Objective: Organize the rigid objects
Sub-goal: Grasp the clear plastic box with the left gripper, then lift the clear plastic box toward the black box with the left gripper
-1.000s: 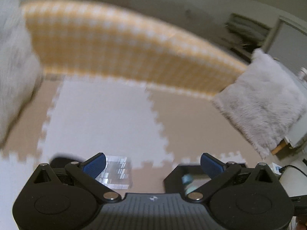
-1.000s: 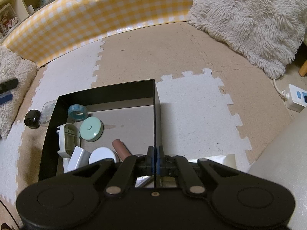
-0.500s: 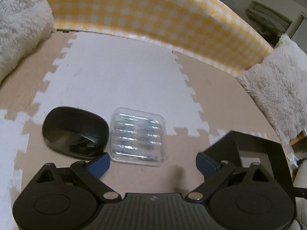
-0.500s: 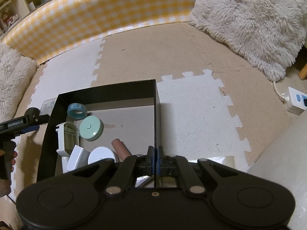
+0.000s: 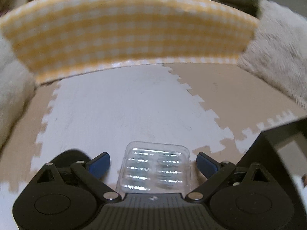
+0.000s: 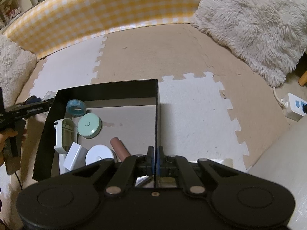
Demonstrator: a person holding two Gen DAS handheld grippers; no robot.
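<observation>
From the left wrist view, a dark rounded object point(image 5: 67, 156) peeks out at eight o'clock behind the left finger. The left tool point(image 5: 153, 163) stands spread wide, released, its blue pads point(image 5: 98, 163) flanking a clear plastic case point(image 5: 155, 169) at six o'clock on the foam floor mat point(image 5: 124, 111); neither pad touches it. A black box point(image 5: 276, 149) sits at four o'clock.

From the right wrist view, that box holds a blue tape ring point(image 6: 75, 108) at ten o'clock, a mint round case point(image 6: 89, 125), a white disc point(image 6: 99, 154) and a brown cylinder point(image 6: 119, 147). The right tool point(image 6: 155, 160) is clenched on the box's right wall at six o'clock. A power strip point(image 6: 295, 107) lies at three o'clock.
</observation>
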